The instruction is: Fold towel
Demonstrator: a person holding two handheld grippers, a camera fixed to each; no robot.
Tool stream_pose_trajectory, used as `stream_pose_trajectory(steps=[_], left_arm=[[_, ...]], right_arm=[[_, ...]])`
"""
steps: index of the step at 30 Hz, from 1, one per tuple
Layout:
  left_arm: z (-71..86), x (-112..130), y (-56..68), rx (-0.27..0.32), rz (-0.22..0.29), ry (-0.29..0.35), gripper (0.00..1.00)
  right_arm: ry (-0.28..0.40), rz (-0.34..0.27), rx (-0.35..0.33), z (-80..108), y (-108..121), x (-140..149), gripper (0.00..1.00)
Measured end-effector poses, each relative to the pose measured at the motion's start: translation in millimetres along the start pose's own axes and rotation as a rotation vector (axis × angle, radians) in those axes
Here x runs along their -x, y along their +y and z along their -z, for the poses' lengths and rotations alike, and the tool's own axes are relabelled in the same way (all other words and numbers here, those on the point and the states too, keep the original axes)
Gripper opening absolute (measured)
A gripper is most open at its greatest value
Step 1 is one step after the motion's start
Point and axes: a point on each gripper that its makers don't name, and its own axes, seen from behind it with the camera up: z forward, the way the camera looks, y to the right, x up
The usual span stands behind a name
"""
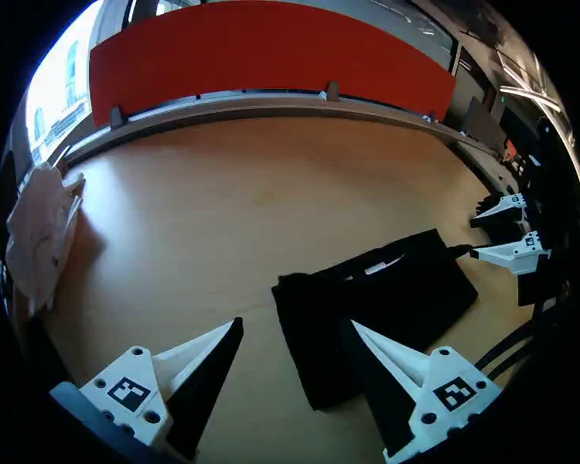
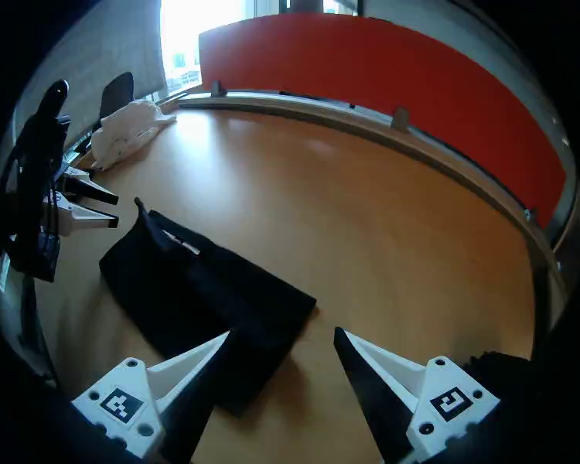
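Jaws of left gripper and right gripper are gaping, empty. Towel, lower right, is lying seemingly part-folded, likely awaiting corner pinches.

White wedge fingers, black pads, square markers — left hand-held gripper, right hand-held gripper.
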Motion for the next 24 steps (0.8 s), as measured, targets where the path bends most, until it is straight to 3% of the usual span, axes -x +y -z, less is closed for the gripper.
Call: stream_pose_trajectory(steps=[13,24], left_arm=[[9.2,4,4.2,0.003,0.034,0.010,0.93],[26.2,15,4.5,-0.016,0.051,0.017,0.92]], right_arm=[[0.005,-0.003,0.002,5.9,-1,1,0.94],[0.009,-0.009,-0.006,17.2,-13,11,0.94]])
